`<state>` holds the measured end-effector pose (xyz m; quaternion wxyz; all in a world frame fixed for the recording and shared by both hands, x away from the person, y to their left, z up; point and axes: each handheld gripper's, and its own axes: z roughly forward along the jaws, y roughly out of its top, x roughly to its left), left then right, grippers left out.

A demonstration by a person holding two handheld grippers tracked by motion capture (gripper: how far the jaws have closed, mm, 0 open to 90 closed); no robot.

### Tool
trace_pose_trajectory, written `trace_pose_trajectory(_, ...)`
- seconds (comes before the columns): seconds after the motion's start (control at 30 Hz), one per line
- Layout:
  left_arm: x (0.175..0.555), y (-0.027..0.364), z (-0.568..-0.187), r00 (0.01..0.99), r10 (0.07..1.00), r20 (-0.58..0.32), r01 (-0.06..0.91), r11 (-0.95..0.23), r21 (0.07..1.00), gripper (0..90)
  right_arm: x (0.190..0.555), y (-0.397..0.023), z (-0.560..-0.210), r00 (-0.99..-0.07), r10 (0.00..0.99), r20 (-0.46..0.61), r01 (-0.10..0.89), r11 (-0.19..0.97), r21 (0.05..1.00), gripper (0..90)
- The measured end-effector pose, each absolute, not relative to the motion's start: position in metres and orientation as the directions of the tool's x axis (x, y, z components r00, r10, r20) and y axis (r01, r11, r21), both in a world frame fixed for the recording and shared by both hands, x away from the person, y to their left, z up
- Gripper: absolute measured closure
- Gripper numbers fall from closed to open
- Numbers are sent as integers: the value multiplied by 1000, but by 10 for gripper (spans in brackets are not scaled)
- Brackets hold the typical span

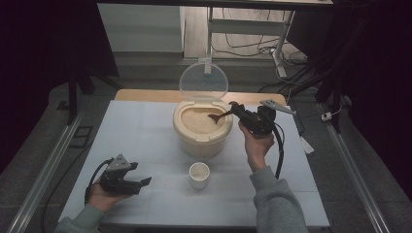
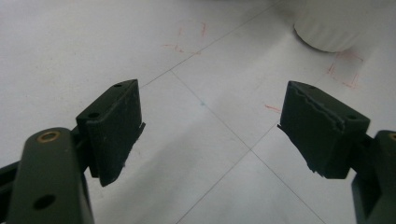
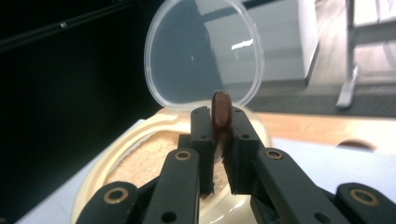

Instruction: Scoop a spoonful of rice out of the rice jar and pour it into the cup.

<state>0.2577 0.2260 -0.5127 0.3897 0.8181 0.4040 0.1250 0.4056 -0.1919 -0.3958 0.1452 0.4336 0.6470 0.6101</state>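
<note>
The right gripper (image 1: 236,109) has its fingers (image 3: 203,140) clenched on a brown spoon (image 1: 219,116), bowl dipped into the rice bin (image 1: 202,141) to scoop grain, lid (image 1: 203,81) propped open; the left gripper (image 1: 138,183), fingers (image 2: 114,126) released, waits on the worktop (image 1: 141,131) near the white cup (image 1: 199,174), likely the rice's destination.

We are seeing a brown wooden spoon (image 1: 221,115) lying tilted, its bowl dipping into the rice in an open cream container (image 1: 201,138), clear lid (image 1: 203,81) standing upright.
</note>
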Motion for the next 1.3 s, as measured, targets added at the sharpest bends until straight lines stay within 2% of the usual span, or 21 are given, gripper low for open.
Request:
trace_pose_trajectory(0.3,258,226,-513,644,757,-109,563,-373,738,209,411,-190,-407,-523,694,494,481,-239,844,824)
trace_pose_trajectory(0.73,258,227,-513,643,758,-111,563,-369,740,210,418,-202,-411,-472,625,622,540,-352,764,829)
trace_pose_trajectory(1.3,257,226,-512,646,756,-103,558,-376,740,211,417,-214,-411,-432,559,707,584,-424,692,829)
